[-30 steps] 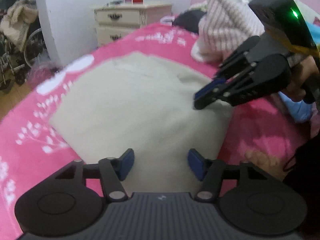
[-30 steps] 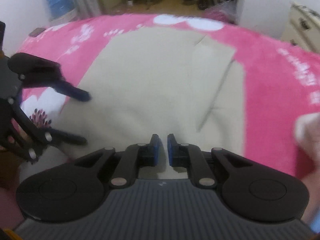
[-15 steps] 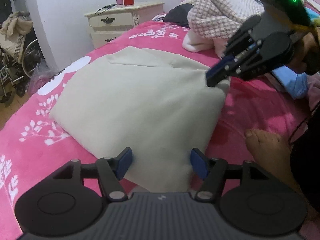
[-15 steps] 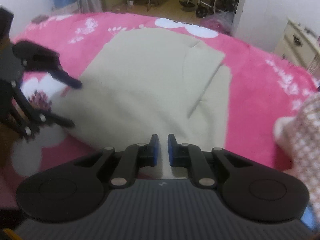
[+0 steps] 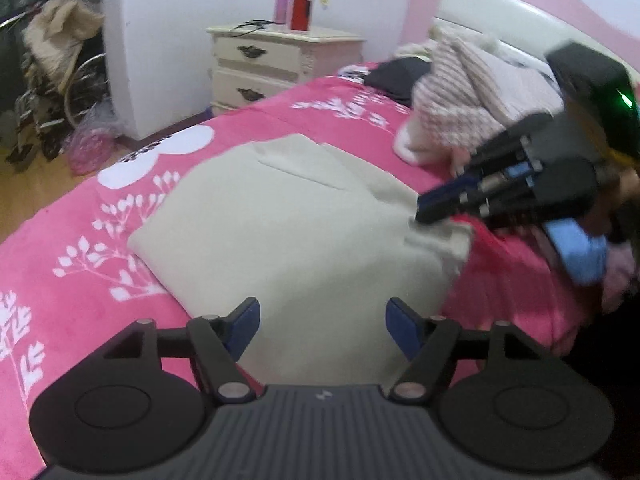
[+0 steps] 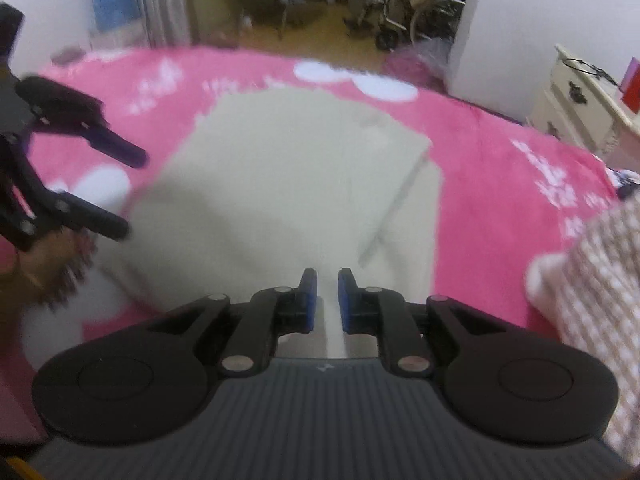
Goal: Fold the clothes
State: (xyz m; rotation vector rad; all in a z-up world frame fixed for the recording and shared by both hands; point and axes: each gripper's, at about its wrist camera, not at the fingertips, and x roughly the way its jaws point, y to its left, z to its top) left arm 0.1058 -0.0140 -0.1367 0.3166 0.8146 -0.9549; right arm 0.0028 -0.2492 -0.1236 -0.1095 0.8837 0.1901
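On the pink bed [image 5: 72, 240], right gripper [image 6: 327, 300] pinches beige garment [image 5: 280, 232] corner; left gripper [image 5: 322, 326], just widened, empty. Next: regrasp near edge, fold over.

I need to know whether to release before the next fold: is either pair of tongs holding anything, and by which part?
The right tongs pinch the beige cloth at its near right corner. The left tongs are open, holding nothing.
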